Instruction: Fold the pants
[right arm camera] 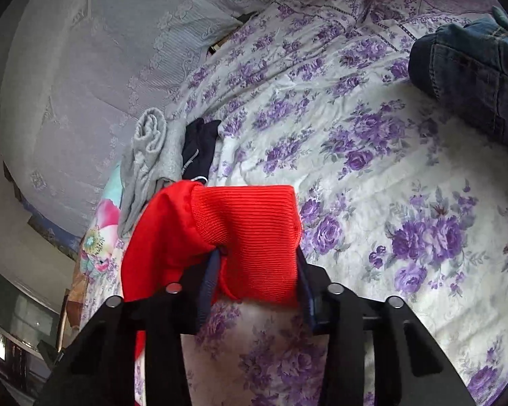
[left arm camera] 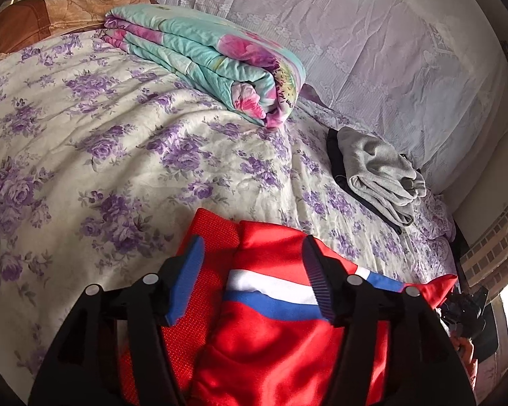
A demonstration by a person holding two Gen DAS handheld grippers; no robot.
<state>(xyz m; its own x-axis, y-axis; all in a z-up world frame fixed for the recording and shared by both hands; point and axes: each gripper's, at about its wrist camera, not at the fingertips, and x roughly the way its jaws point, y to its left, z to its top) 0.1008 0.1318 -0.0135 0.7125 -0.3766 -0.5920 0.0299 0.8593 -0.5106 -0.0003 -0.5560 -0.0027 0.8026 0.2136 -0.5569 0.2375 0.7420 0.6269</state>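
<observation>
Red pants (left arm camera: 271, 338) with a white and blue stripe lie on the purple-flowered bedsheet (left arm camera: 84, 142). My left gripper (left arm camera: 250, 279) stands open over them. Its blue pads sit wide apart on either side of the cloth without pinching it. In the right wrist view, my right gripper (right arm camera: 257, 284) is shut on the pants' red ribbed cuff (right arm camera: 250, 223). The cuff fills the gap between the pads and is lifted off the sheet (right arm camera: 372, 176). Smooth red fabric (right arm camera: 159, 237) hangs down to the left of that gripper.
A folded turquoise and pink quilt (left arm camera: 206, 57) and a brown pillow (left arm camera: 50, 13) lie at the far side. Folded grey clothing (left arm camera: 379, 172) sits on a black garment (left arm camera: 335, 155) by the lace-covered backrest (left arm camera: 372, 34). Blue jeans (right arm camera: 470, 74) lie at the right.
</observation>
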